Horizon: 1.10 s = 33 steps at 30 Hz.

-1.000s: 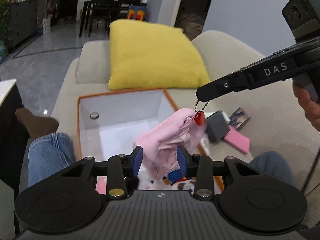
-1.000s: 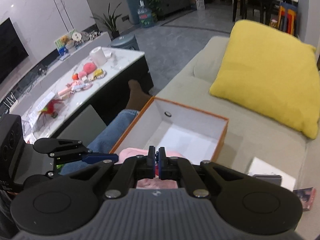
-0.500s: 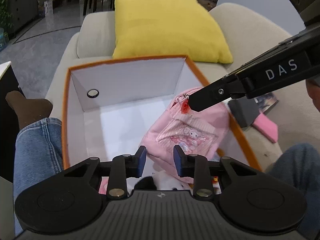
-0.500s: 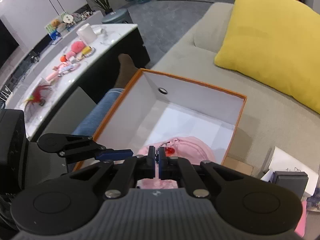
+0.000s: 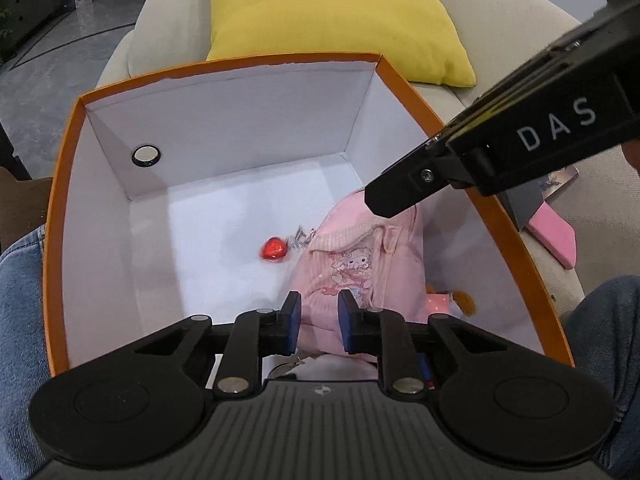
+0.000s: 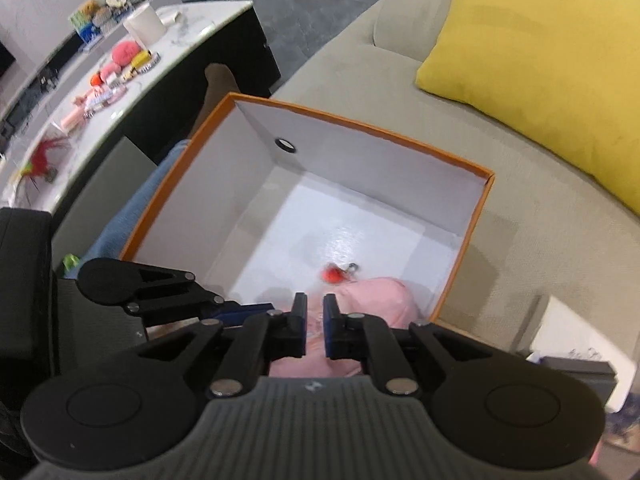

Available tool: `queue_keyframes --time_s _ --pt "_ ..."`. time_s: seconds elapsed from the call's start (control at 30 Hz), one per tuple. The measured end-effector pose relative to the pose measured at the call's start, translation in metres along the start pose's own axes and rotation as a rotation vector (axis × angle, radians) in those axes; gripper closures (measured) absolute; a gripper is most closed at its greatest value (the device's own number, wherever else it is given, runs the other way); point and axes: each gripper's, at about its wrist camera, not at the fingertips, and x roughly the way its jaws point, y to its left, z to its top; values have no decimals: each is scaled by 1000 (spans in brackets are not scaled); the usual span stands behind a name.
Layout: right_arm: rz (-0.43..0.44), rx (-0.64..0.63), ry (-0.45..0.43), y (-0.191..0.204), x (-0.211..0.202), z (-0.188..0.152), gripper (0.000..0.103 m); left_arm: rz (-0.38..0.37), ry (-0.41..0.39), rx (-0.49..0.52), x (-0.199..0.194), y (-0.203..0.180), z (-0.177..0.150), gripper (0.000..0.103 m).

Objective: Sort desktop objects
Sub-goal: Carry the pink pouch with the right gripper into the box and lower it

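Note:
A small pink backpack (image 5: 360, 256) lies in the orange box with white inside (image 5: 224, 128), at its near right. Its red heart charm (image 5: 274, 249) on a short chain lies on the box floor beside it. The backpack (image 6: 376, 296) and the charm (image 6: 332, 273) also show in the right wrist view. My left gripper (image 5: 318, 312) is open, its pads on either side of the backpack's near end, not closed on it. My right gripper (image 6: 315, 320) is slightly open and empty just above the backpack; it shows as a black arm (image 5: 404, 200) in the left wrist view.
The box (image 6: 476, 216) rests on a beige sofa (image 6: 360, 64) by a yellow cushion (image 5: 328, 16). A pink notepad (image 5: 554, 240) and a dark case (image 5: 524, 204) lie right of the box. Jeans-clad legs (image 5: 20, 292) flank it. A cluttered marble table (image 6: 100, 72) stands left.
The backpack was lowered into the box. My right gripper opened and let go of the charm chain, and the charm dropped to the box floor. The left gripper moved down and closer.

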Motion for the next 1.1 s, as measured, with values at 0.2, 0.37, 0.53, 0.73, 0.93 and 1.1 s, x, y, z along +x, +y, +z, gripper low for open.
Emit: queue_keyframes --time_s 0.2,0.37,0.53,0.73,0.93,1.1 --pt "-119 -50 93 -4 15 19 77 7 11 7 2 0 0 80" --pt "-171 -122 211 -2 39 38 75 -4 9 0 2 3 -2 80" --pt "-213 -211 329 6 65 52 71 -17 0 -4 5 7 -6 80" --pt "-260 -311 491 18 93 66 58 -34 -7 -18 5 15 -11 80" --pt "-251 -323 636 19 113 70 61 -40 3 -26 5 18 -15 80" --pt "-236 -276 624 11 109 70 79 -53 1 -41 4 21 -16 80"
